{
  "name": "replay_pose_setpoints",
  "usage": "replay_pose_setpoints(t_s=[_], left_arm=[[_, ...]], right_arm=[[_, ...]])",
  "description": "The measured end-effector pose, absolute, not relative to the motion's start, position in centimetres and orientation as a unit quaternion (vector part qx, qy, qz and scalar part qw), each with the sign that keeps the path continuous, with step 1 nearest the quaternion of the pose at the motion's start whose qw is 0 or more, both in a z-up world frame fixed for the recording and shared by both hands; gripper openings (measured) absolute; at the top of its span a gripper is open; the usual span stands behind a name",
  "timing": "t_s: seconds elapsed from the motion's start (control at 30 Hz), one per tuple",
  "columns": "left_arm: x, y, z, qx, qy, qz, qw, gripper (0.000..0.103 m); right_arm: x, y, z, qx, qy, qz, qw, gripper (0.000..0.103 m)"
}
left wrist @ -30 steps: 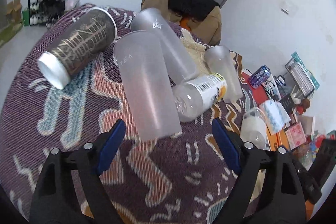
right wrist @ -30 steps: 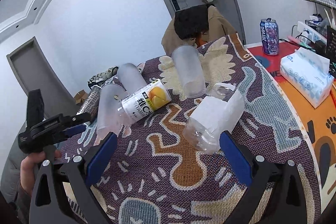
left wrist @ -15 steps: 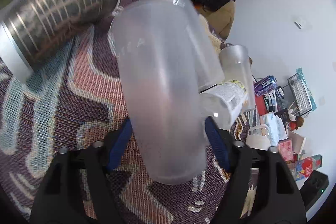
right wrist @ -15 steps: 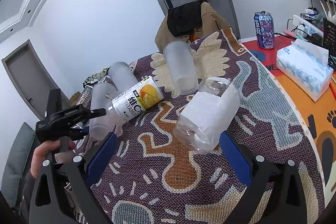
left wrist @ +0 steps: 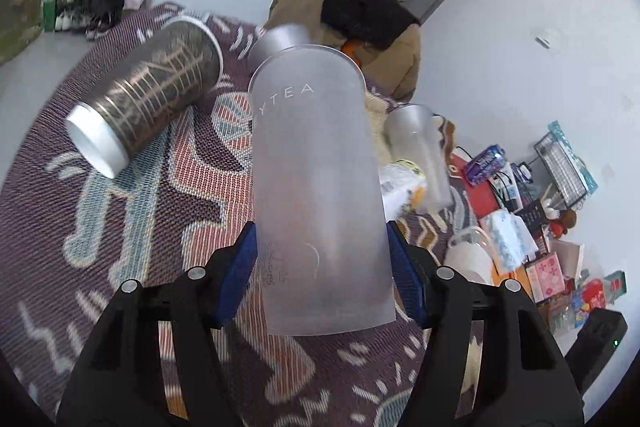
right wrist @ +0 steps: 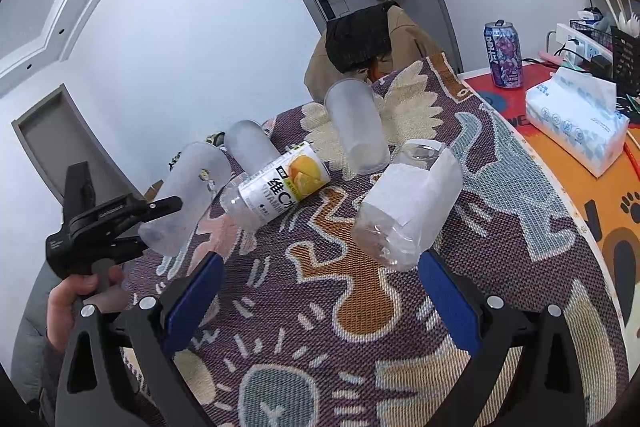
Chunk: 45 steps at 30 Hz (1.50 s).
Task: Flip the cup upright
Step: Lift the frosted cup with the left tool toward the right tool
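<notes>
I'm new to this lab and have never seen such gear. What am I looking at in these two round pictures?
No robot: a person holds a two-fingered claw in each hand, each carrying a wide-angle camera that looks along its blue-padded fingers.

In the left camera's picture, the left claw is shut on a frosted cup, tilted. The right camera shows the same claw and cup from the side, plus the open, empty right claw.

On the patterned cloth lie a dark patterned cup, more frosted cups, an orange-labelled bottle and a clear white-labelled container.
</notes>
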<state>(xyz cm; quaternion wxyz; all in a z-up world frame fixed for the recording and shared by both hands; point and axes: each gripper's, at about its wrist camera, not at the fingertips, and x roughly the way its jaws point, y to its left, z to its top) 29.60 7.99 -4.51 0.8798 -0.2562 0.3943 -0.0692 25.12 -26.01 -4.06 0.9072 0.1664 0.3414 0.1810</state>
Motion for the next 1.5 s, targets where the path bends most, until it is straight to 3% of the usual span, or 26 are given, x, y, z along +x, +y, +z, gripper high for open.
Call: replay_pose_setpoints(t_s=[0.47,1.5], left_arm=[[21.9,3.8,-1.9,-0.227,0.386,-0.117,0.887,0.064],[18.7,-6.2,-8.9,-0.193,0.482,-0.176,0.836,0.064]], right_arm=[[19.9,-28.0,-2.8,0.184,0.330,0.166,0.911,0.096],[16.5,-31.6,-5.8,0.198,0.363,0.147,0.899,0.096]])
